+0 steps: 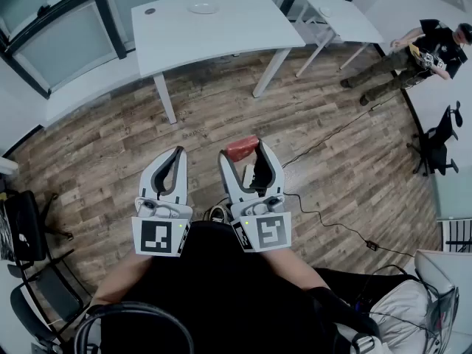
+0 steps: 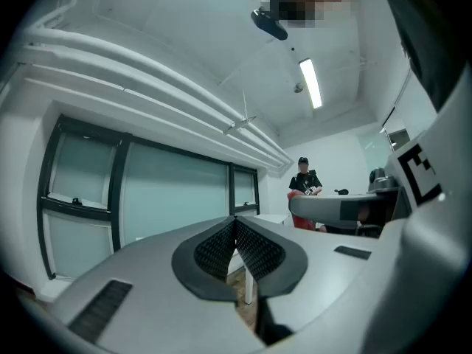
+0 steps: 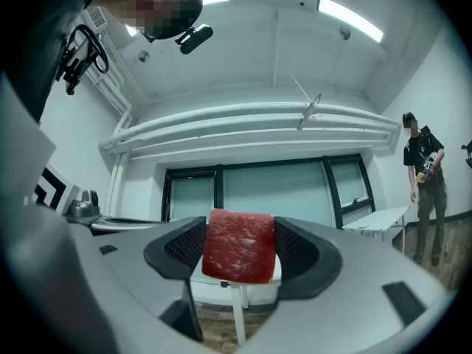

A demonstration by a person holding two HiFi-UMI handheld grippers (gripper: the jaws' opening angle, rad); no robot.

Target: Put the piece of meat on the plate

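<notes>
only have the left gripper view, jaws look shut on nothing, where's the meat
observer: The piece of meat is clamped between the pads of the right gripper, held up off the floor.
operator: ok and the plate, can't see one here
observer: The plate sits on the white table, well ahead of both grippers in the head view.
operator: anything else on that table
observer: Only a small dark round object near its left corner, apart from the plate.
</notes>
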